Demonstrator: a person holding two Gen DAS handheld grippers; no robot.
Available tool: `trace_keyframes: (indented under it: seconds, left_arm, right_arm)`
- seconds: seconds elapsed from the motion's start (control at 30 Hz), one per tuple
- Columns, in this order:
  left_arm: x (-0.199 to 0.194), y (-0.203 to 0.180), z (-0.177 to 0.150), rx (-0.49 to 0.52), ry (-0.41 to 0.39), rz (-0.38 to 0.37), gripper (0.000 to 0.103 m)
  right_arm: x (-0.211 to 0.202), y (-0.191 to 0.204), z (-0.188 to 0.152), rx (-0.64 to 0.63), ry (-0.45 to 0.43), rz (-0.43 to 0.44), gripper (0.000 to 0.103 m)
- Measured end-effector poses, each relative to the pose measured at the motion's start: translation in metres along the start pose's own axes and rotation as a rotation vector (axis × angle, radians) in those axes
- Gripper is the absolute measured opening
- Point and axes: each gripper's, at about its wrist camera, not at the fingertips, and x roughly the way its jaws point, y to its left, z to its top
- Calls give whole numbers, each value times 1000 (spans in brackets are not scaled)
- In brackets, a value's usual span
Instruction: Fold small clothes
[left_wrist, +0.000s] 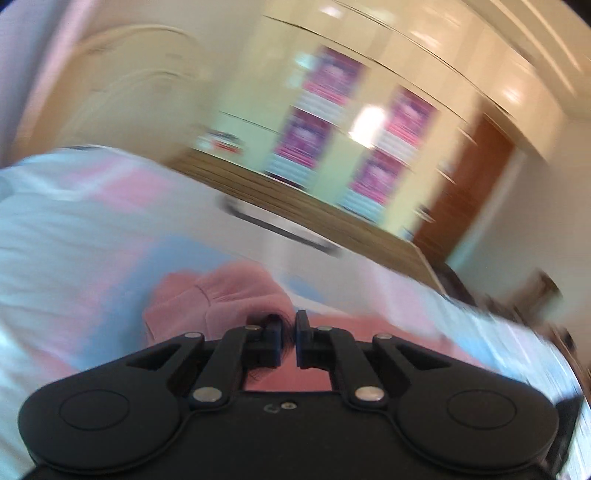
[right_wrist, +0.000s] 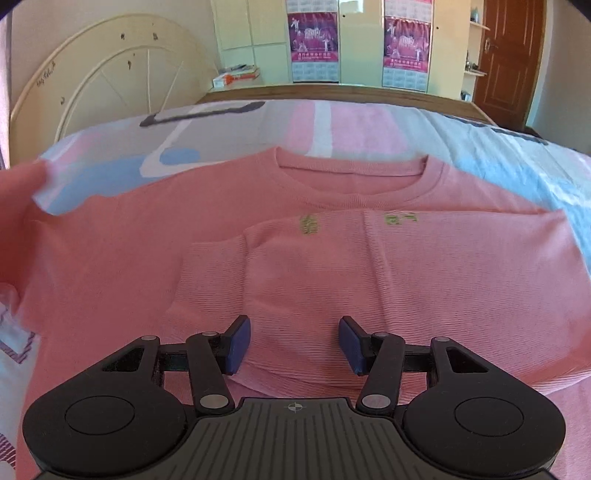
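Pink knit sweater lies front-up on a bed, collar toward the headboard, spread across the pastel patterned bedsheet. One sleeve is already folded inward across the chest, its cuff end lying just below the green embroidered marks. At the far left edge of the right wrist view a pink flap is raised off the sheet, blurred; likely the other sleeve being carried over.

Step in hand, as I judge it: folding the second sleeve across the body.

Left gripper: jaws nearly together, a bunch of pink fabric just ahead of the tips. It looks pinched, but blur stops me confirming the pads bite cloth.

Right gripper: jaws about half open, nothing between them, hovering over the lower chest of the sweater.

Next move calls for laying the lifted sleeve flat over the first, the right gripper pinning or smoothing the body.

Hard to read: the left wrist view is smeared throughout; hem and lower sweater are hidden behind the gripper bodies.
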Motion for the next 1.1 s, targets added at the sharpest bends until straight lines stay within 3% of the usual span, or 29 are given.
trace_keyframes:
  seconds: [0.17,0.3,0.43,0.53,0.6,0.67,0.77,0.9,1.1]
  left_arm:
    - [45,-83,-37,97,87,-134,6]
    - [77,-122,-72,149,158,-170,6]
    - [100,-134,-105,212,255,-119,17]
    - [92,-133,-112,275,260,-98,29]
    - [78,-131,-113,306,235,-75,51]
    - [58,-124,-110,315,192,-32,62]
    - [36,-108,-105,331,159,50,64]
    - [25,-77,-104,310,180,142,64]
    - [24,-46,-109,273,195,222,63]
  right_arm:
    - [-26,-30,0,23,-52,7,53]
    - [-45,-60,-5,48,-68,14,53]
    - [-54,-76,-9,60,-56,49,53]
    - [-57,-76,-8,53,-57,86,53]
    - [-57,-69,-6,35,-60,114,53]
    - [-55,-58,-3,5,-64,143,53]
    - [-55,-37,-1,-48,-68,186,53]
    - [-54,-8,0,-128,-73,224,53]
    - [-41,21,-8,-257,-53,193,53]
